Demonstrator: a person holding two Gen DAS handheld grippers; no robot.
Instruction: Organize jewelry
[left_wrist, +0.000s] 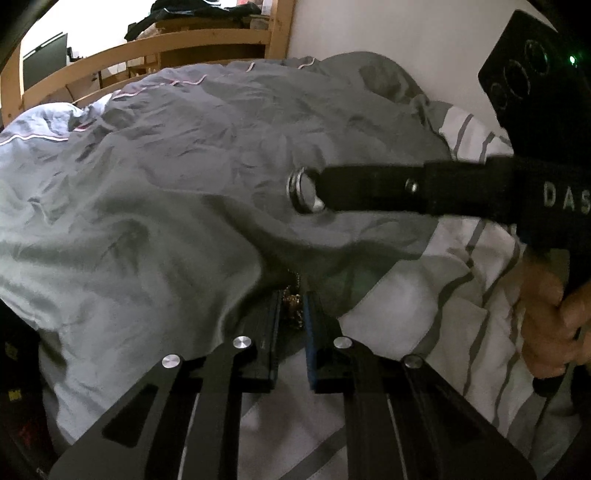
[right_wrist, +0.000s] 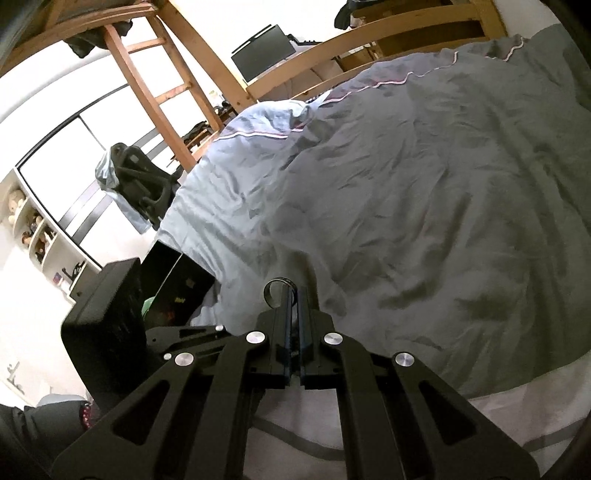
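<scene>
My left gripper (left_wrist: 291, 306) is shut on a gold chain (left_wrist: 293, 301) that bunches between its pads above the bed. My right gripper (right_wrist: 293, 295) is shut on a dark metal ring (right_wrist: 277, 293), which sticks out to the left of the fingertips. In the left wrist view the right gripper (left_wrist: 325, 190) reaches in from the right, holding the ring (left_wrist: 304, 190) above the grey duvet (left_wrist: 166, 166). The person's hand (left_wrist: 550, 314) grips its handle.
The rumpled grey duvet (right_wrist: 406, 184) covers the bed, with a white striped sheet (left_wrist: 461, 295) at its near side. A wooden bed frame (right_wrist: 332, 48) and ladder (right_wrist: 159, 74) stand behind. A black box (right_wrist: 177, 288) sits at the bed's left edge.
</scene>
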